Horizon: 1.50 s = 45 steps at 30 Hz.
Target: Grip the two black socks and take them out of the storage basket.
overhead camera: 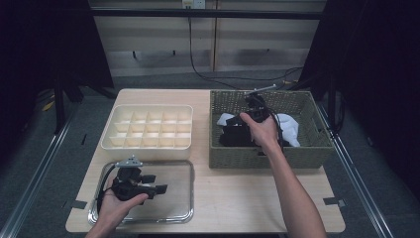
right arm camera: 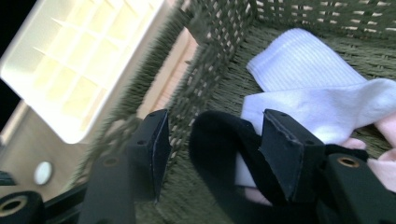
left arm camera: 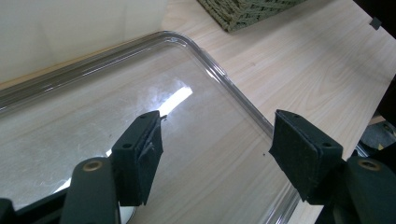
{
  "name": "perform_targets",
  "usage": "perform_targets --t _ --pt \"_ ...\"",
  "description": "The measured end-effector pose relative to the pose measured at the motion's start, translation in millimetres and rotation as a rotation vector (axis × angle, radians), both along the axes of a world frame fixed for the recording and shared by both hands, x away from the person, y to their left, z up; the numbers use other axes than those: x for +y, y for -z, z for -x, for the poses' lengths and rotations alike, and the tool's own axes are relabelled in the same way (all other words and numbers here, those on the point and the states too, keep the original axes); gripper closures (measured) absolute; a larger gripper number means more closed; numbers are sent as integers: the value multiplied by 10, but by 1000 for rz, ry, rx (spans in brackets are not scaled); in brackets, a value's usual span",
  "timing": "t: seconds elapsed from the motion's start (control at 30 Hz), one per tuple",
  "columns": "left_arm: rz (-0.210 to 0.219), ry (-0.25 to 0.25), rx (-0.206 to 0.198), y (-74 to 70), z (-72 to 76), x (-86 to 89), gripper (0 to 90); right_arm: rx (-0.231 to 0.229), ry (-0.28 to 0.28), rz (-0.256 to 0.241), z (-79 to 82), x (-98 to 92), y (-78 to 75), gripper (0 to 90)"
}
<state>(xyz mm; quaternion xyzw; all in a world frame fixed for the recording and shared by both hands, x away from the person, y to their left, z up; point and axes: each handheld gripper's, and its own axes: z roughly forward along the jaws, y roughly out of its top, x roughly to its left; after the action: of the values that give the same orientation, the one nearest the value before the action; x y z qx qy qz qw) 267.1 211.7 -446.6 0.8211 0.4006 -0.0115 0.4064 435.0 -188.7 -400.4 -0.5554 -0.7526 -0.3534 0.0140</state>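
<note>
No writing shows; right gripper straddles black sock.

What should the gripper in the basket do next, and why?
Probably close. The right gripper is open inside the woven basket, and the black sock already lies between its jaws, beside the white sock. Shutting on it looks like the next small step.
</note>
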Motion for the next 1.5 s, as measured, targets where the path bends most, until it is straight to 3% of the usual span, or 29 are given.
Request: perform_targets --t 0.17,0.33,0.37,0.4,0.43,0.47,0.5,0.7,0.87,1.03,1.07,1.1,1.17,1.2,1.23,1.4,1.5 --pt "-4 4 10 31 -12 19 336 10 3 6 -115 56 80 401" --pt "-9 4 8 38 -13 19 336 2 2 43 -170 67 112 375" --pt "-11 -11 5 43 -13 27 336 32 -5 54 -183 76 145 364" --pt "-11 -11 5 43 -13 27 336 32 -5 54 -183 76 145 364" --pt "-10 -18 10 50 -14 27 336 63 -43 51 -179 103 172 352" --pt "-8 -20 14 57 -15 28 336 63 -43 51 -179 103 172 352" --pt "-11 -17 19 68 -17 28 337 53 -79 72 -161 142 177 344" --pt "-20 -3 21 68 -8 -14 337 80 -97 123 -150 202 179 309" --pt "-21 -4 24 71 -14 -16 337 106 -112 146 -165 231 198 336" --pt "-16 -8 24 65 -21 9 337 156 -131 189 -204 274 246 541" --pt "-16 -8 24 65 -21 9 337 156 -131 189 -204 274 246 541" --pt "-18 -9 22 63 -23 19 337 163 -136 199 -219 268 266 638" --pt "-18 -12 23 63 -26 27 338 174 -138 197 -233 261 284 737" --pt "-18 -12 23 63 -26 27 337 174 -138 197 -233 261 284 737" --pt "-20 -14 22 65 -28 32 338 176 -134 191 -244 248 294 823" --pt "-17 -18 24 70 -36 36 338 169 -111 158 -261 209 293 864" --pt "-16 -17 24 68 -33 38 338 168 -96 113 -268 154 265 867"
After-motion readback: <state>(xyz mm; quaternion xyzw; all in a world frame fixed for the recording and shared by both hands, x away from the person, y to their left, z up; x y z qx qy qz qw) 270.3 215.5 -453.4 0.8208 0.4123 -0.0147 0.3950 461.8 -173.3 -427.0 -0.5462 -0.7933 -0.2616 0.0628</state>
